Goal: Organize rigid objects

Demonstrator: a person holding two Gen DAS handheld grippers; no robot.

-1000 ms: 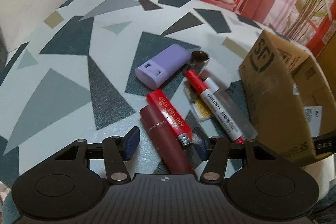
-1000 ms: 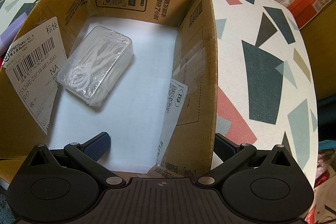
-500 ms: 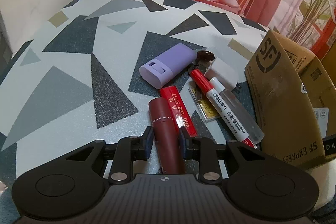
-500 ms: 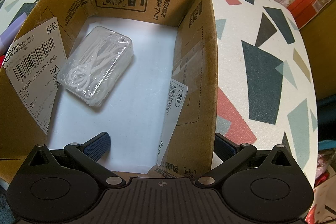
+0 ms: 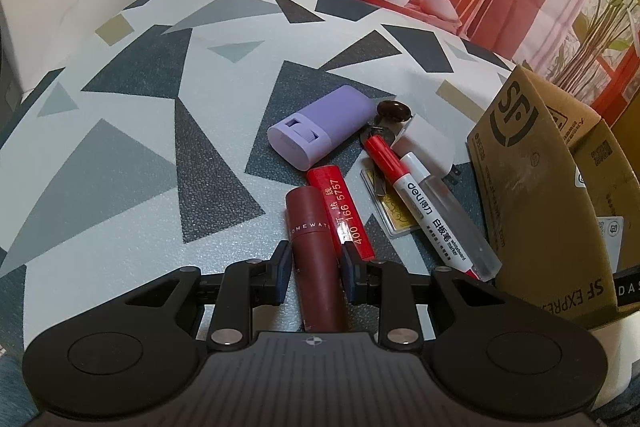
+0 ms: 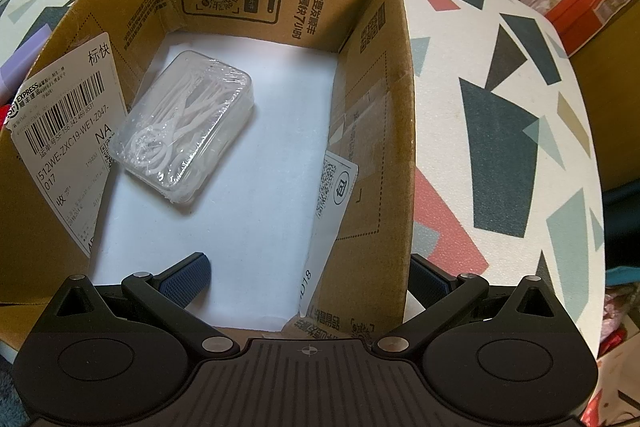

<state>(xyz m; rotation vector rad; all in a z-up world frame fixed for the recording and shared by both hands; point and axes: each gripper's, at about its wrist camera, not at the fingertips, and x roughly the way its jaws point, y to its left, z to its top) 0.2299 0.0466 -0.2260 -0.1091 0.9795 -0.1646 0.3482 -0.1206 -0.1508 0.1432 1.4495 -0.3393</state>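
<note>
Grip comes first here: the left gripper point(image 5: 314, 275) is clamped on the dark red cosmetic tube point(image 5: 316, 259), its blue pads pressing the tube's two sides near the lower half, with the tube lying on the patterned table point(image 5: 120, 155). Touching the tube on its right lies a bright red tube with printed digits point(image 5: 342, 209), so the lift should go straight up at first; any sideways drag would likely roll that neighbour along. A steady squeeze matters too, since a smooth round barrel could slip or pivot between flat pads.

Further right, beyond the pair, sit a lilac stick case point(image 5: 320, 125), a small dark brown oval piece point(image 5: 394, 111), a red-capped whiteboard marker point(image 5: 424, 211), a clear plastic tube point(image 5: 460, 223) beside it and a yellow card point(image 5: 394, 217) partly underneath. These are waiting their turn, by my reading.

At the far right of that view stands the cardboard box point(image 5: 532, 187), the likely destination. The tube has to clear the near wall before being lowered.

In the right wrist view the right gripper point(image 6: 308, 277) has its jaws spread wide, straddling the box's right-hand wall point(image 6: 376, 187) without visibly pinching it. Inside, a clear case of floss picks point(image 6: 184, 127) rests toward the left, leaving bare white floor for the tube.
</note>
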